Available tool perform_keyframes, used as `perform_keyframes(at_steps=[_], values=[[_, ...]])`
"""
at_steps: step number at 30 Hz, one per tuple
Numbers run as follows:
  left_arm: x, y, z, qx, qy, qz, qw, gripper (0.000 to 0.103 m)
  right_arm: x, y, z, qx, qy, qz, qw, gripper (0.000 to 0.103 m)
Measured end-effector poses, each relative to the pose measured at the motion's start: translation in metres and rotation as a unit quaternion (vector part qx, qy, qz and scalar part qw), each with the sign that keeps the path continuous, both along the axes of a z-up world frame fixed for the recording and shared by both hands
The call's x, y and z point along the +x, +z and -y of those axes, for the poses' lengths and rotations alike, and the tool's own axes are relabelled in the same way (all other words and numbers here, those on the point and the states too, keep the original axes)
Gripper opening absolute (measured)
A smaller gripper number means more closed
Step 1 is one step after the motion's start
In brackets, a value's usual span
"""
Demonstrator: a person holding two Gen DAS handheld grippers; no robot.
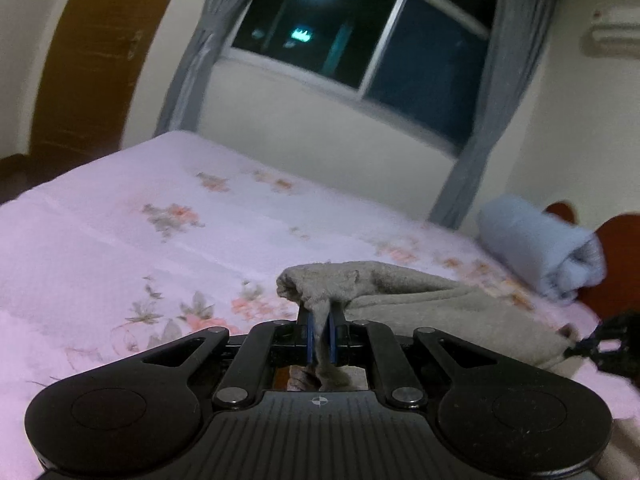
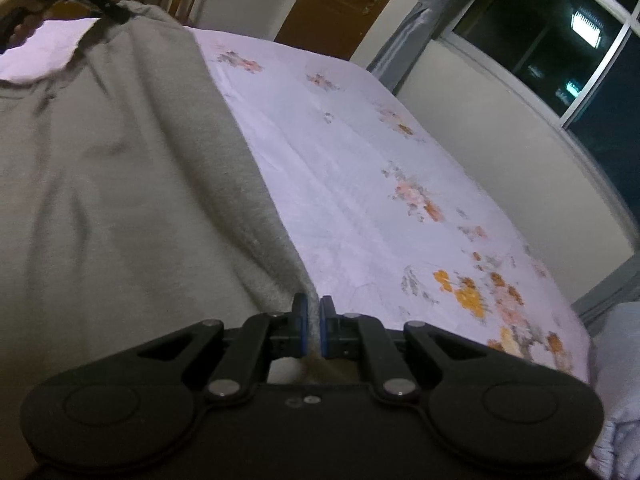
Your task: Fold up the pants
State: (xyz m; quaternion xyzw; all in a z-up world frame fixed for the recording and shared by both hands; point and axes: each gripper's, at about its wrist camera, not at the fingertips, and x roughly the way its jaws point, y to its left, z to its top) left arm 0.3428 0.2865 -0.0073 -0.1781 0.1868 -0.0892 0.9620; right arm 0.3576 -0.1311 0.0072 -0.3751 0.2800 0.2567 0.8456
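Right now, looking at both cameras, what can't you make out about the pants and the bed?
- Left wrist view: most of the pants sit low behind the left tool; legs and waistband cannot be told apart.
- Right wrist view: the pants run off the left edge; the right tool hides the pinched part.
- Both views: the flower print on the bedsheet is blurred.
- Left wrist view: the blue roll is blurred; towel or blanket unclear.

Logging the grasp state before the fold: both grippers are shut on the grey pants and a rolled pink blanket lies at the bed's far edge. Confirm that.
One detail is wrong: the rolled blanket is light blue, not pink, as the left wrist view shows. The left gripper and right gripper are both shut on the grey pants.
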Motion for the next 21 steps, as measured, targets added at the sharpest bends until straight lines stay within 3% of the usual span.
perform_keyframes(at_steps=[7, 9, 11, 13, 15, 17, 21], values=[[-0.056, -0.018, -0.016, -0.036, -0.038, 0.021, 0.9984, 0.007, -0.088, 0.014, -0.012, -0.003, -0.001, 0.000, 1.000, 0.000], [-0.076, -0.030, -0.019, -0.037, -0.027, 0.004, 0.9989, 0.013, -0.117, 0.006, -0.018, -0.003, 0.002, -0.009, 1.000, 0.000], [-0.097, -0.046, -0.025, -0.062, -0.008, -0.021, 0.9979, 0.016, -0.140, -0.008, -0.024, -0.009, 0.002, -0.018, 1.000, 0.000], [-0.117, -0.059, -0.027, -0.070, 0.042, -0.078, 0.9936, 0.033, -0.162, -0.028, -0.026, -0.013, -0.008, -0.036, 0.999, 0.000], [-0.140, -0.062, -0.026, -0.073, 0.086, -0.094, 0.9891, 0.066, -0.171, -0.048, -0.024, -0.003, -0.025, -0.057, 0.998, 0.000], [-0.160, -0.058, -0.020, -0.069, 0.115, -0.102, 0.9858, 0.067, -0.175, -0.059, -0.018, 0.005, -0.040, -0.060, 0.997, 0.000], [-0.179, -0.051, -0.004, -0.121, 0.125, -0.109, 0.9787, 0.067, -0.171, -0.057, -0.011, 0.046, -0.064, -0.053, 0.996, 0.000]])
